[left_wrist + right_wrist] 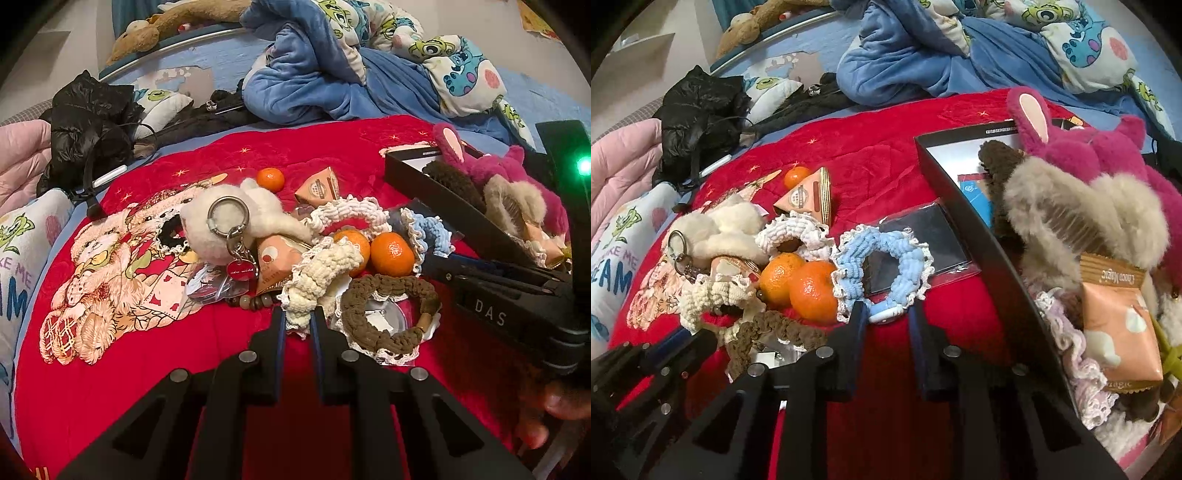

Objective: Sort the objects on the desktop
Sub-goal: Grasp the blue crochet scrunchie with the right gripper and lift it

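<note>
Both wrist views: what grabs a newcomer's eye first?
The red bear-print blanket fills both views, with a jumble at its middle: two mandarins side by side, ringed by crocheted scrunchies. At right, a black box overflows with a magenta plush. The left gripper straddles a cream scrunchie; the right gripper straddles a blue scrunchie.

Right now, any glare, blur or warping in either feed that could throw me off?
Left wrist view: green LED flares at the right edge, hand below it is smeared. Right wrist view: no glare, black box rim bows from fisheye. Both: dark corners.
</note>
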Demonstrator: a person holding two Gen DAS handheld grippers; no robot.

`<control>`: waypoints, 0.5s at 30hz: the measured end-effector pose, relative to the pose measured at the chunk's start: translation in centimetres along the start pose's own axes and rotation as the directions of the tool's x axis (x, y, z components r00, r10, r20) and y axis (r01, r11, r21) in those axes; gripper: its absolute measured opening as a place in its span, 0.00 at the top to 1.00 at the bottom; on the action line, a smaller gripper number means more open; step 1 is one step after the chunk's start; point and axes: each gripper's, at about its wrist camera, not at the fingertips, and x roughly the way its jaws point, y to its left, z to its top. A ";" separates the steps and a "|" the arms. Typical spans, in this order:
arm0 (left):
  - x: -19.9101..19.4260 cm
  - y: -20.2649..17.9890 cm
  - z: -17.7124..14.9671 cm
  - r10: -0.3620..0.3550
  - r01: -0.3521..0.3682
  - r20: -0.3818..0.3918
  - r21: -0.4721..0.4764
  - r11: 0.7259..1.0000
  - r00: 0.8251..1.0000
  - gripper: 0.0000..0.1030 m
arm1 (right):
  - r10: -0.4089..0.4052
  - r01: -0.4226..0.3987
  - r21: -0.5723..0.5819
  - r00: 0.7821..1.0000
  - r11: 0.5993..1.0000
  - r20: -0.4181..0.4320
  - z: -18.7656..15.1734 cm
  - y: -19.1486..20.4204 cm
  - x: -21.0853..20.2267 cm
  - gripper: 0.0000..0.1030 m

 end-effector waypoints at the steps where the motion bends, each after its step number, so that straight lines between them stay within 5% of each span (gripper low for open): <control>1: 0.0 0.0 0.0 0.000 0.000 0.000 0.000 1.000 1.000 0.87 | -0.001 0.001 -0.001 1.000 1.000 0.001 0.0 0.0 0.0 0.78; 3: 0.0 0.0 0.0 0.001 -0.001 0.000 0.000 1.000 1.000 0.87 | -0.004 0.004 -0.001 1.000 1.000 0.001 -0.1 0.0 -0.1 0.79; 5: 0.0 0.0 0.0 0.000 0.000 -0.001 0.000 1.000 1.000 0.87 | -0.004 0.004 0.000 1.000 1.000 0.002 -0.2 -0.1 -0.2 0.93; 15: -0.5 -0.1 0.1 0.004 -0.004 0.006 0.003 1.000 1.000 0.87 | -0.035 0.036 -0.035 0.999 0.999 0.026 -0.3 0.6 -0.8 0.94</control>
